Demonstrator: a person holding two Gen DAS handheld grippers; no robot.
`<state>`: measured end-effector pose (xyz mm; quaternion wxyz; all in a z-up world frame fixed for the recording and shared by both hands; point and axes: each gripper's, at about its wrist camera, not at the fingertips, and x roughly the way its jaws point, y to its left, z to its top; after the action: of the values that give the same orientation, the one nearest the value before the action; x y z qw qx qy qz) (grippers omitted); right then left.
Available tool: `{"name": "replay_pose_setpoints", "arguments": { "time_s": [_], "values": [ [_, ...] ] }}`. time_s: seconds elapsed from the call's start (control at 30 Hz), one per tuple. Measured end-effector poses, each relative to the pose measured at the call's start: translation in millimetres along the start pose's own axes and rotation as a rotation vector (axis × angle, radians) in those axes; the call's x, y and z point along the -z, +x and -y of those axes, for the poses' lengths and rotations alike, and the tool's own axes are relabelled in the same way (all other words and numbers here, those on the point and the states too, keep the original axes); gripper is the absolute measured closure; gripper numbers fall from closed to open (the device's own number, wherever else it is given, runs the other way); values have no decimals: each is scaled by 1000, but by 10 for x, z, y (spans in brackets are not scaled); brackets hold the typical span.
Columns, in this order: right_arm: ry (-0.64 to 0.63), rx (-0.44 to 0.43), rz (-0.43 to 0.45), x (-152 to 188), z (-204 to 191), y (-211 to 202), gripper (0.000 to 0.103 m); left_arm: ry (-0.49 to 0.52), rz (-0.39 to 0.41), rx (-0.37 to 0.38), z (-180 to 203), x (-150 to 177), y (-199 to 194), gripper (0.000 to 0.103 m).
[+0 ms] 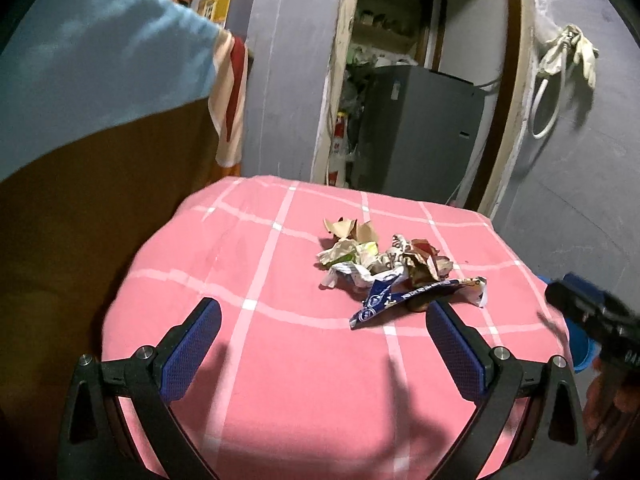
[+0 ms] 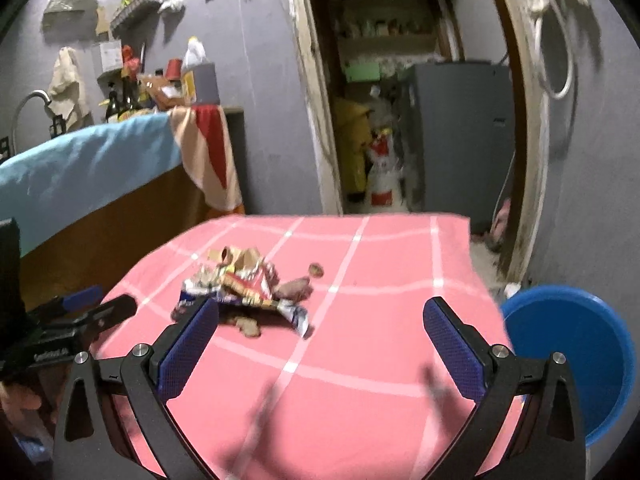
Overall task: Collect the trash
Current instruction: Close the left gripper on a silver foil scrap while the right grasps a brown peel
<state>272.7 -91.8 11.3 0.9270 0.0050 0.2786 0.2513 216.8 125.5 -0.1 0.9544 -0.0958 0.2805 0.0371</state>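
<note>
**Cloth, paper and plastic**

The table [image 1: 280,360] wears a soft matt pink checked cloth. The trash pile [image 1: 384,264] is crumpled paper and glossy foil wrappers. Both grippers' fingers [image 2: 188,348] carry rough, dimpled blue pads on matt black plastic with metal screws. The blue basin [image 2: 576,352] looks smooth plastic.

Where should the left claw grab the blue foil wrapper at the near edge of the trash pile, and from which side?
Take the blue wrapper by its free near-left tail, which pokes out of the trash pile flat onto the pink cloth. Come from the near side, low, one finger above the tail and one below. The left claw is open, as is the right claw.
</note>
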Motion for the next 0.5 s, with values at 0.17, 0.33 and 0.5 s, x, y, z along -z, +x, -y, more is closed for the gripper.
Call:
{"name": "replay_pose_setpoints", "arguments": {
  "time_s": [0.17,0.33,0.5],
  "values": [
    [9,-78,-112,39,-46,204,18,-9,-22,19,-34,-38,52,13],
    [6,-137,-214,95,-143,425,42,-15,-65,55,-42,-81,162,33],
    [-52,-148,-264,82,-299,569,54,-64,-99,78,-113,-173,281,44]
  ]
}}
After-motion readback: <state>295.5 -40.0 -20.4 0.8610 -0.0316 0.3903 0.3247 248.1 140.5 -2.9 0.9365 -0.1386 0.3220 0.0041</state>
